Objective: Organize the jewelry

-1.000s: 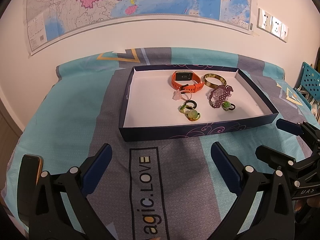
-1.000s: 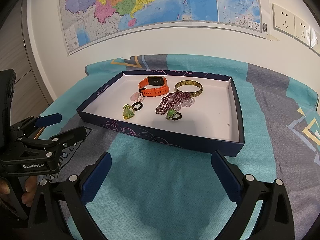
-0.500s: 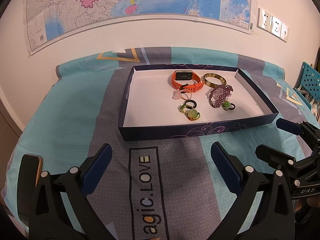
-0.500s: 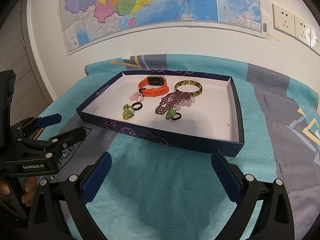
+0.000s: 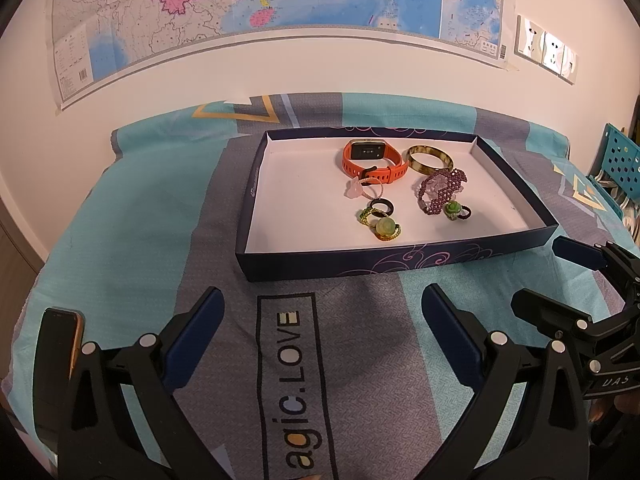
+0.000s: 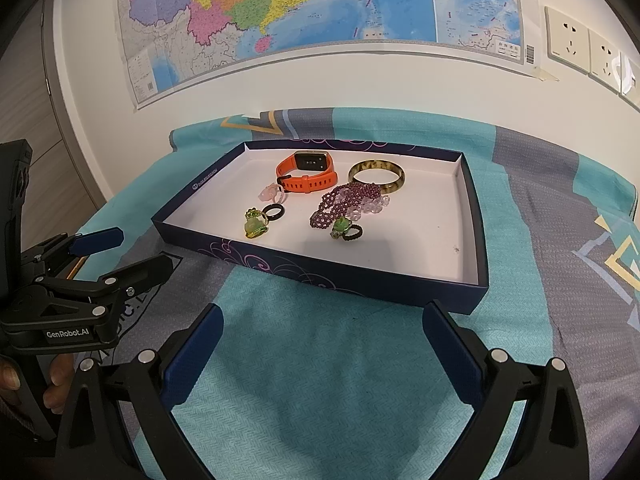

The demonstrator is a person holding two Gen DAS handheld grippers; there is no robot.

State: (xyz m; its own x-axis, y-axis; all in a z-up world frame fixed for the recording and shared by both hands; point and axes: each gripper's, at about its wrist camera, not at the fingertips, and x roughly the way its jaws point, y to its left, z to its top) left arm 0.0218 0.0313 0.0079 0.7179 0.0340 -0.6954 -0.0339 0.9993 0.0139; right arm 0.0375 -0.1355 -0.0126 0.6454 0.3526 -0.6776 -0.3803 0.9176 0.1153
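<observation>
Your left gripper hangs wide and empty over the grey bedspread, short of the tray; a phone lies at far left. All the jewelry sits inside the tray. Left to right: pink ring and black ring, light and likely to skid, so pinch across the band; green stone ring, take it at the stone. Orange watch: soft strap, grip the rigid case. Purple beaded bracelet is limp and will drape; take it at a bunched section. The bangle looks stiff and smooth; clamp across its rim. Your right gripper is likewise spread wide, empty, near the tray's front wall.
</observation>
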